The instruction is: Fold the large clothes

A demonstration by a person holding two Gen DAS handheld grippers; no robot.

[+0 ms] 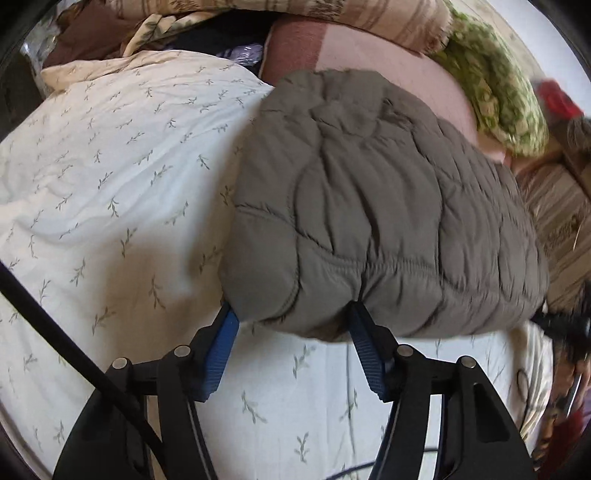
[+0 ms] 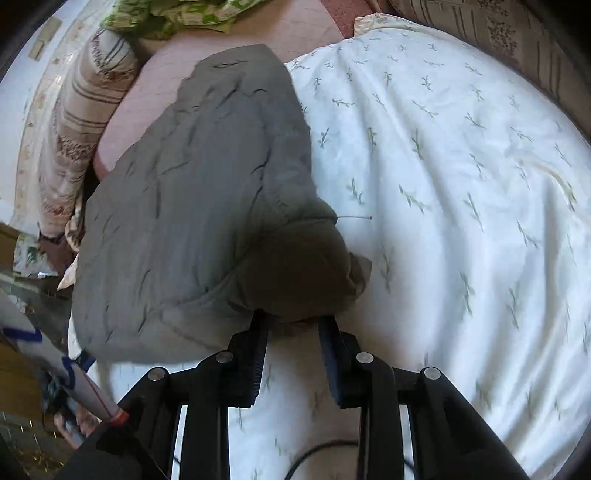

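A grey quilted puffer jacket (image 1: 373,206) lies folded in a thick bundle on a white bed cover with a leaf print (image 1: 110,177). My left gripper (image 1: 291,317) has its blue fingers (image 1: 221,350) clamped on the bundle's near edge, their tips hidden under the padding. In the right wrist view the same jacket (image 2: 192,192) lies left of centre, and my right gripper (image 2: 293,321) grips its near corner, tips hidden under the fabric. The jacket's far end rests on a pink sheet (image 2: 155,77).
Patterned beige pillows (image 1: 332,14) and a green floral cloth (image 1: 491,88) lie at the bed's far side. A striped beige bolster (image 2: 81,122) runs along the jacket's left. A black cable (image 1: 74,350) crosses in front of the left gripper.
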